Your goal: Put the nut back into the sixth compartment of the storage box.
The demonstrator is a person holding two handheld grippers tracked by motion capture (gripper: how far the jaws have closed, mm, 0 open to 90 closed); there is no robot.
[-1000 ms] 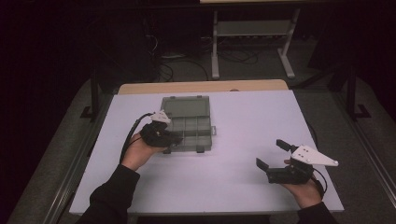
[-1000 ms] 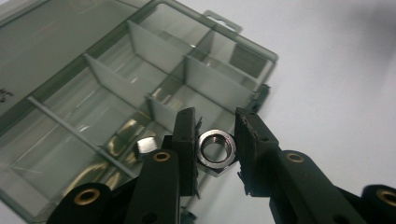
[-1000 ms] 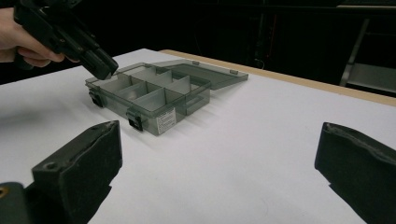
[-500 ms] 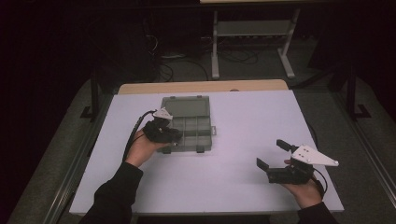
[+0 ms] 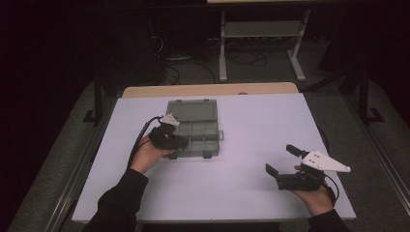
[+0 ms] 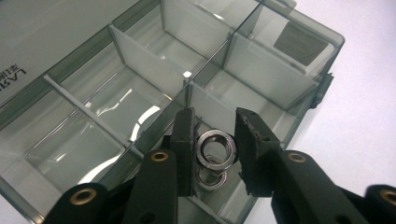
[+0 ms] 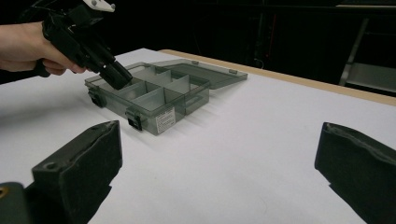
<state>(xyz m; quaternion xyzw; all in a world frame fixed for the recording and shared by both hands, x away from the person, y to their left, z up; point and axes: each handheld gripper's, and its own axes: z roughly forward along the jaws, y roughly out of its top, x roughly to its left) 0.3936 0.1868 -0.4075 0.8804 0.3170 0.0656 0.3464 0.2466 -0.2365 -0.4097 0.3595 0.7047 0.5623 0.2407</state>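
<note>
The white tabletop point(image 5: 251, 121) is the brightest thing in a dim room, and a strip of pale wood point(image 5: 208, 90) shows along its far edge. Dark grey carpet-like floor point(image 5: 63, 159) lies on both sides of the tabletop. Beyond the tabletop's far edge stands a light metal rack point(image 5: 261, 34) with splayed feet (cables point(image 5: 193, 67) trail on the floor left of it). Behind the rack, the surroundings fall into near-black shadow.

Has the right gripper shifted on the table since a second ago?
No. The right gripper sits at the same spot near the table's front right corner, jaws open.
</note>
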